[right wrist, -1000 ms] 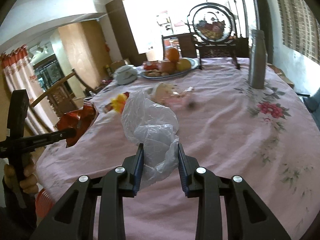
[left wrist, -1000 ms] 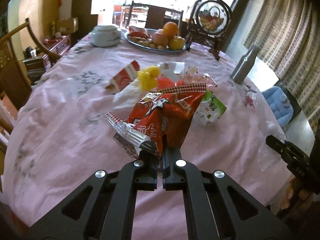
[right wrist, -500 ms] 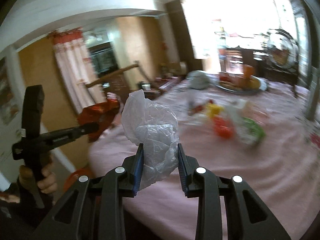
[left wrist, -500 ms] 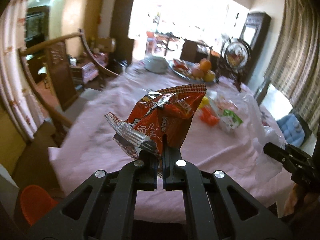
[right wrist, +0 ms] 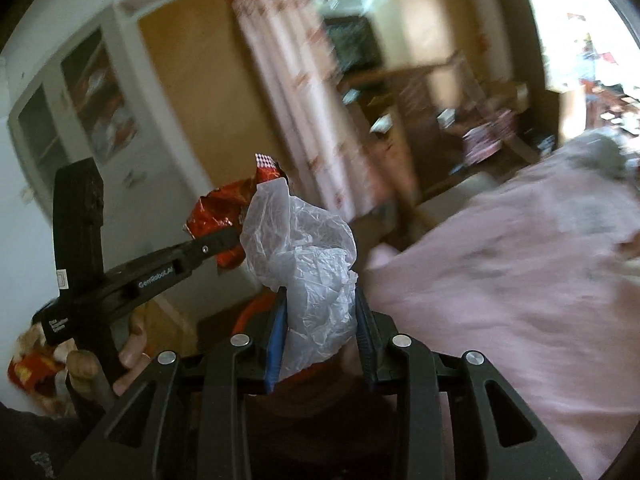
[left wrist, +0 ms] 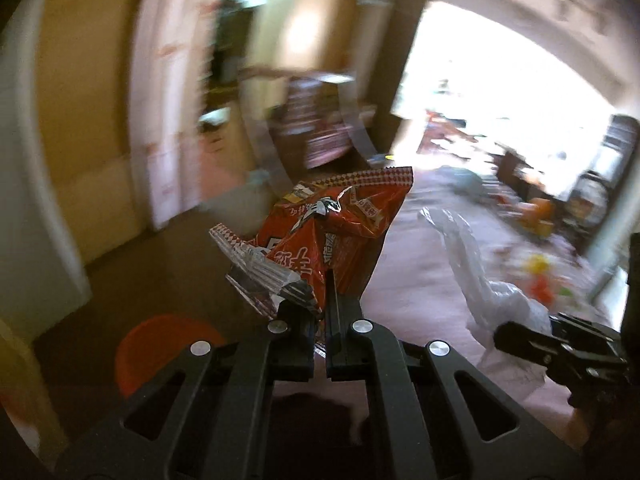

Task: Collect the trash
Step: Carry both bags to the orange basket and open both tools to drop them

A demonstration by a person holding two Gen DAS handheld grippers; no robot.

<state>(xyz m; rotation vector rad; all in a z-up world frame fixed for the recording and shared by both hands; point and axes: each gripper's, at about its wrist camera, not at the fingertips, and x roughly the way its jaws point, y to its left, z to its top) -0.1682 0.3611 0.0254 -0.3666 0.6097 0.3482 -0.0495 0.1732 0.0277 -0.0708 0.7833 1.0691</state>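
While the room blurs, left tongs clamp a red wrapper; right tongs clamp a clear bag, both off the pink worktop, red bin on dark floor.

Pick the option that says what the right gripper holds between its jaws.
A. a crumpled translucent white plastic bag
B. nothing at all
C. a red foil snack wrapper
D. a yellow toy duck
A. In the right wrist view the right gripper has its jaws pressed on either side of the crumpled translucent white plastic bag; the red foil snack wrapper is pinched in the left gripper instead.
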